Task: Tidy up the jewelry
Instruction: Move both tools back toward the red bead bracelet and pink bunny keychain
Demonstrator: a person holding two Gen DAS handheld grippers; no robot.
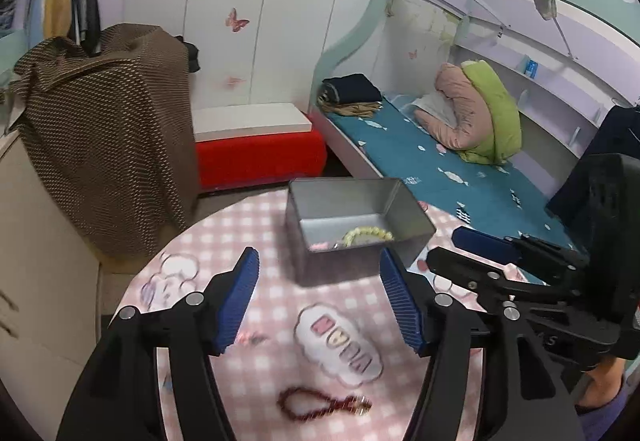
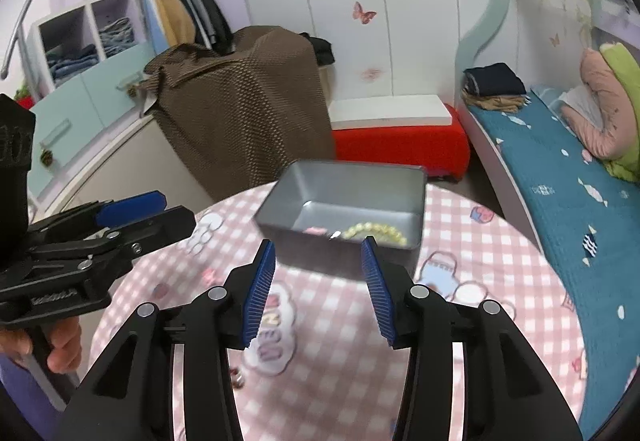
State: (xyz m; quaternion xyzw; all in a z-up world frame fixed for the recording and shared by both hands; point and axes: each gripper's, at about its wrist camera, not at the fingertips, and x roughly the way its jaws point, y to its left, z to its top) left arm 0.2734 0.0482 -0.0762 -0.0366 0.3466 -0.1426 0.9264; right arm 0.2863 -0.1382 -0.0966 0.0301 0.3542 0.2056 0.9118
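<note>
A grey metal box (image 1: 412, 217) (image 2: 360, 177) stands open on the round pink checked table (image 1: 256, 241) (image 2: 500, 253). A pale yellow bead bracelet (image 1: 366, 234) (image 2: 376, 231) and a small pink item (image 1: 318, 246) (image 2: 314, 230) lie inside. A dark red bead bracelet (image 1: 316, 403) lies on the table below my left gripper (image 1: 320, 269). My left gripper is open and empty, just short of the box. My right gripper (image 2: 318, 257) is open and empty, near the box's front wall. It also shows in the left wrist view (image 1: 460, 249), and the left one in the right wrist view (image 2: 168, 209).
A brown patterned cloth (image 1: 108, 129) drapes over a cabinet left of the table. A red bench (image 1: 260, 153) stands behind it, and a bed with a teal sheet (image 1: 460, 165) to the right. A small pink item (image 1: 250, 337) lies on the table near the left finger.
</note>
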